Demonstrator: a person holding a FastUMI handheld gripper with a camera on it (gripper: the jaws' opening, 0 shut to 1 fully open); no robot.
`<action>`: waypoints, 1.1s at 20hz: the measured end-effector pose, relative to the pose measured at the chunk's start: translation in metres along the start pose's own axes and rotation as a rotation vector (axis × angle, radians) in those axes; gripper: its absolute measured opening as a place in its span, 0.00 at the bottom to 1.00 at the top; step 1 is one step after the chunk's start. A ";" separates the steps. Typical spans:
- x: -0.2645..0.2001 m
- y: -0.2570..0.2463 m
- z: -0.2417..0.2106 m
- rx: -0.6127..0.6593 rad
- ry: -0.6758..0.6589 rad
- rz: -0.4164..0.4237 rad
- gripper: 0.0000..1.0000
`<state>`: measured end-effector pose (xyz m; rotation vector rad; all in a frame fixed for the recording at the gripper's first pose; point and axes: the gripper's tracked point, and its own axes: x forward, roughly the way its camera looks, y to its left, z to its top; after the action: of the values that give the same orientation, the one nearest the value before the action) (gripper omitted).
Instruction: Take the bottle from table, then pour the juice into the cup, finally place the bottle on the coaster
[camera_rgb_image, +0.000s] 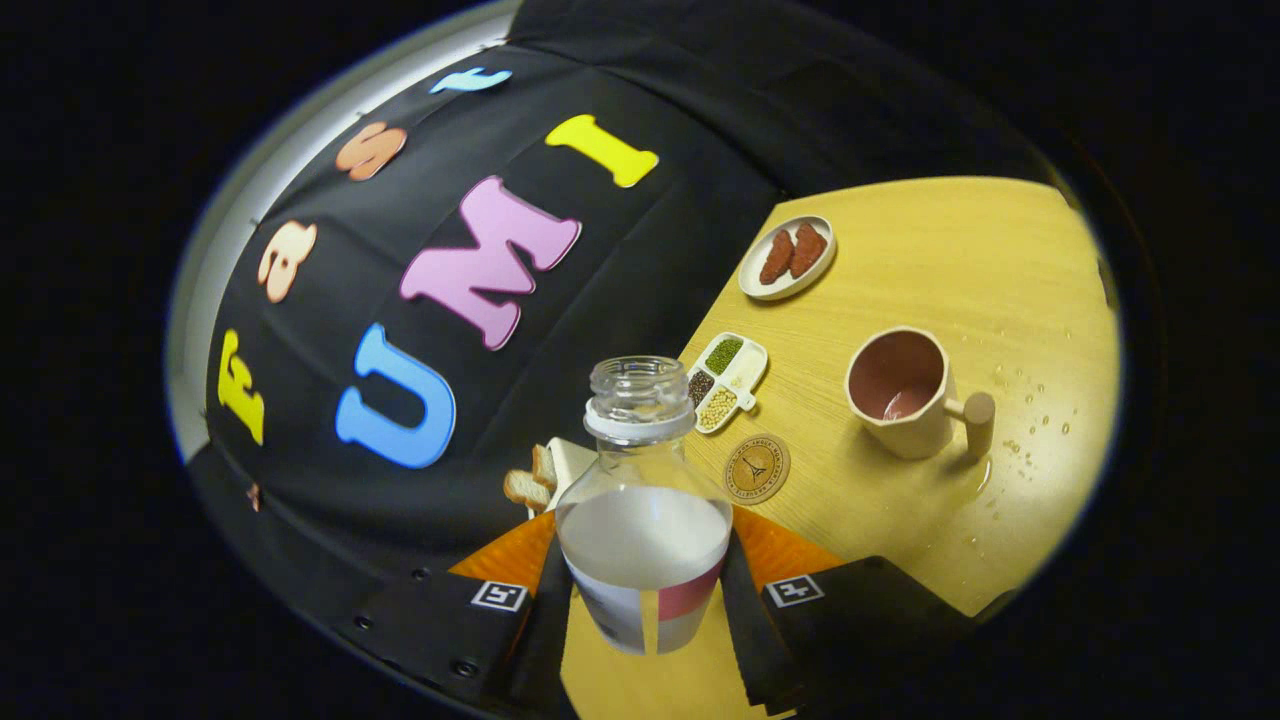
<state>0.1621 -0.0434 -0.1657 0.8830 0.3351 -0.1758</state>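
Clear uncapped plastic bottle (643, 500) of white liquid clamped in jaws, tilted; pour step pending—swing over pink-lined beige mug (905, 392).

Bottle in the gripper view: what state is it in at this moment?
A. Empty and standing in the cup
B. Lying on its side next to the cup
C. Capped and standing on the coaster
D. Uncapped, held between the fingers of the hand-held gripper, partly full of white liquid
D: the bottle has an open neck, white liquid in its lower half, and sits clamped in the hand-held gripper, short of the coaster and the cup.
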 end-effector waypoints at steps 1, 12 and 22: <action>-0.001 0.004 0.002 -0.094 -0.017 0.008 0.71; 0.034 0.024 0.019 -0.833 -0.222 -0.054 0.71; 0.124 0.023 0.036 -0.976 -0.302 -0.072 0.71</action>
<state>0.2923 -0.0587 -0.1727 -0.1238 0.1332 -0.1815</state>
